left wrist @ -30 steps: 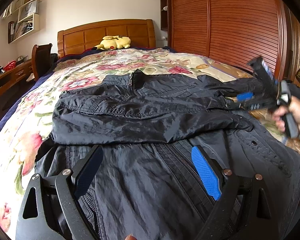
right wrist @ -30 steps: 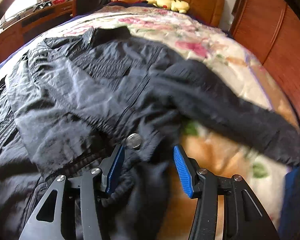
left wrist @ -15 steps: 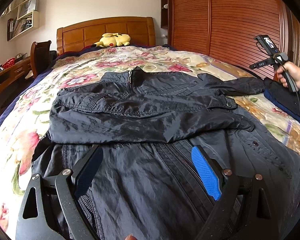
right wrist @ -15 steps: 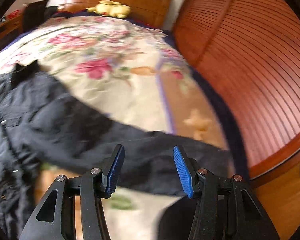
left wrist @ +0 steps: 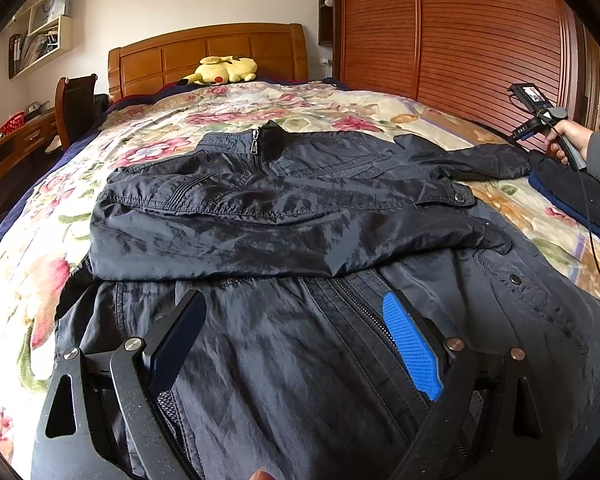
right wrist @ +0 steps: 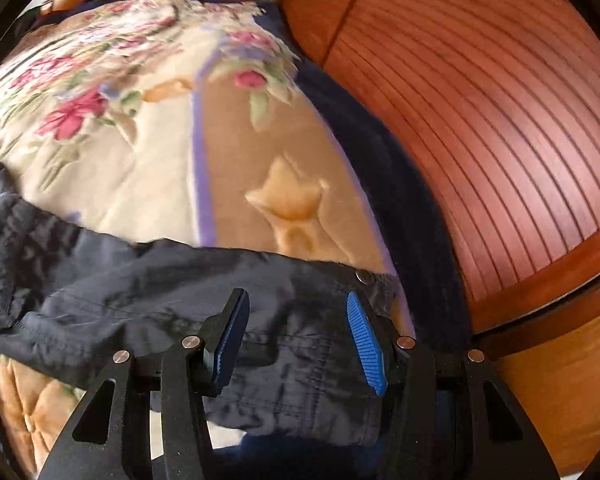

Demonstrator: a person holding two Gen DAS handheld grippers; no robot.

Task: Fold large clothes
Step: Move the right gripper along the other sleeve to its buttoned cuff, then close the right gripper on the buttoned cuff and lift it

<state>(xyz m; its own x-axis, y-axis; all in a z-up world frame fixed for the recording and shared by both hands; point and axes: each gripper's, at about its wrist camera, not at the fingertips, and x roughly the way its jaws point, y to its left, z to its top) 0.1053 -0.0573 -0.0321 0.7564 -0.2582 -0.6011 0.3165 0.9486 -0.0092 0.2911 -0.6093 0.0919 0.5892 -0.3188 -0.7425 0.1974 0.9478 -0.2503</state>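
A black zip jacket (left wrist: 280, 208) lies front up on the floral bedspread (left wrist: 148, 132), one sleeve folded across its chest. My left gripper (left wrist: 292, 300) hovers open over the jacket's lower front, nothing between its fingers. The other sleeve (left wrist: 480, 156) stretches out towards the bed's right edge. A hand holds my right gripper (left wrist: 521, 133) over that sleeve's far end. In the right wrist view the right gripper (right wrist: 296, 296) stands open just above the sleeve's cuff (right wrist: 140, 280), beside a snap button (right wrist: 362, 278); the pads do not press the cloth.
A yellow plush toy (left wrist: 220, 70) lies by the wooden headboard (left wrist: 204, 52). Slatted wooden wardrobe doors (right wrist: 500, 120) run close along the bed's right side. A chair (left wrist: 74, 108) and desk (left wrist: 16, 140) stand on the left. Dark blue cloth (left wrist: 560, 192) lies at the right edge.
My right gripper has swung from over the jacket's middle out to the right, along the sleeve to its cuff near the wardrobe. The left gripper and the jacket have stayed put.
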